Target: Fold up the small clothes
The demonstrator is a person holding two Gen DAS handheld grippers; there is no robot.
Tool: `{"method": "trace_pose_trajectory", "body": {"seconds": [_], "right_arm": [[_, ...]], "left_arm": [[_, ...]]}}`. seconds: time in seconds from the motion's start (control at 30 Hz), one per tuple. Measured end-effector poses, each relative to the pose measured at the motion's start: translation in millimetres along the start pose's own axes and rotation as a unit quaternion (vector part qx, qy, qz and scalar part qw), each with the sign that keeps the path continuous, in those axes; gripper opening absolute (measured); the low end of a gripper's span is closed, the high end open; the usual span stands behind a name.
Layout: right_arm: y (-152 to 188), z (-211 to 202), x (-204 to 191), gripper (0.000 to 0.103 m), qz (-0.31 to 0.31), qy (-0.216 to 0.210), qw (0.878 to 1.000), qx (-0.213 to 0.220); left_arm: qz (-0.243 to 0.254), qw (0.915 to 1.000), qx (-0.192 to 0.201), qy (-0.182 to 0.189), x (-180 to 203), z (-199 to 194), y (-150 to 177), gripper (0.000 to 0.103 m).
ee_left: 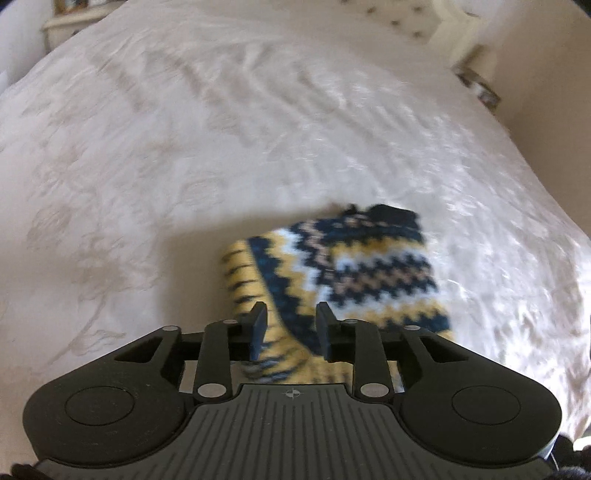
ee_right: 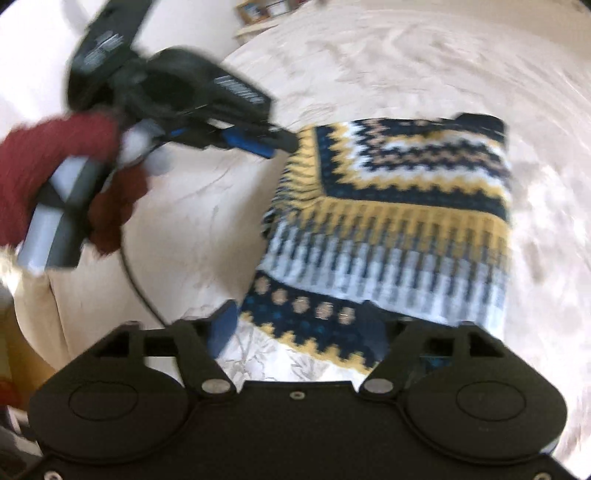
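A small knitted garment point(ee_right: 399, 206) in navy, yellow and white zigzag bands lies folded on the white bedspread point(ee_right: 207, 206). It also shows in the left wrist view point(ee_left: 347, 273). My left gripper point(ee_left: 290, 332) has its jaws a little apart around the garment's left edge, with knit between the fingers. In the right wrist view the left gripper point(ee_right: 284, 142) touches the garment's top left corner. My right gripper point(ee_right: 306, 332) is open over the garment's near edge; its left finger point(ee_right: 223, 326) is beside the knit and its right finger is hidden by fabric.
The bedspread point(ee_left: 184, 147) is wrinkled and patterned. A hand in a dark red sleeve point(ee_right: 55, 155) holds the left gripper's handle, with a cable trailing down. A bedside cabinet point(ee_left: 70, 22) stands at the far left and a picture frame point(ee_right: 255, 11) beyond the bed.
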State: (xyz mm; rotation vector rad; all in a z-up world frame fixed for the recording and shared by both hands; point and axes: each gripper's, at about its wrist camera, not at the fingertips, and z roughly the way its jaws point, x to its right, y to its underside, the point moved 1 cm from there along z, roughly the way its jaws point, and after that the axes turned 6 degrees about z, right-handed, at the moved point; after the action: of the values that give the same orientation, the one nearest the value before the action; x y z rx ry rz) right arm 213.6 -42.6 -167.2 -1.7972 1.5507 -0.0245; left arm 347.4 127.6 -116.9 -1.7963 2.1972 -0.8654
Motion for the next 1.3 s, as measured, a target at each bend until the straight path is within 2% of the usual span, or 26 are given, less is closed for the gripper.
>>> {"method": "trace_pose_trajectory", "body": {"seconds": [0.03,0.17,0.27,0.4,0.5,0.83,0.97,1.3], "right_arm": [[-0.8,-4.2,7.2,0.08,0.02,0.005,1.0,0.006],[-8.8,-10.2,38.4,0.086,0.073,0.037,0.996,0.02],[-10.9,-17.1,59.6,0.087,0.115,0.059,0.991,0.028],[-15.8,-26.8,84.3,0.088,0.158,0.076,0.984,0.039],[-23.7,-28.1,98.8,0.088,0.181,0.083,0.979,0.041],[-75.0,1.9,124.9,0.088,0.185,0.098,0.977,0.035],[-94.0,14.7,128.0,0.092,0.181,0.099,0.978,0.034],[-120.8,44.1,142.7,0.092,0.19,0.12,0.974,0.013]], "left_arm": [[0.01,0.9999,-0.001,0.006,8.1,0.9,1.4,0.034],[0.034,0.999,-0.016,0.023,32.8,10.2,14.5,0.034],[0.043,0.9981,-0.035,0.029,43.1,20.7,27.1,0.034],[0.053,0.9959,-0.072,0.011,41.0,38.2,50.8,0.034],[0.053,0.9957,-0.076,0.012,33.7,44.3,60.3,0.034],[0.046,0.9944,-0.095,0.003,35.7,49.5,55.2,0.034],[0.047,0.994,-0.099,0.0,36.4,50.5,54.5,0.034],[0.045,0.9934,-0.106,0.001,36.4,54.6,51.4,0.034]]}}
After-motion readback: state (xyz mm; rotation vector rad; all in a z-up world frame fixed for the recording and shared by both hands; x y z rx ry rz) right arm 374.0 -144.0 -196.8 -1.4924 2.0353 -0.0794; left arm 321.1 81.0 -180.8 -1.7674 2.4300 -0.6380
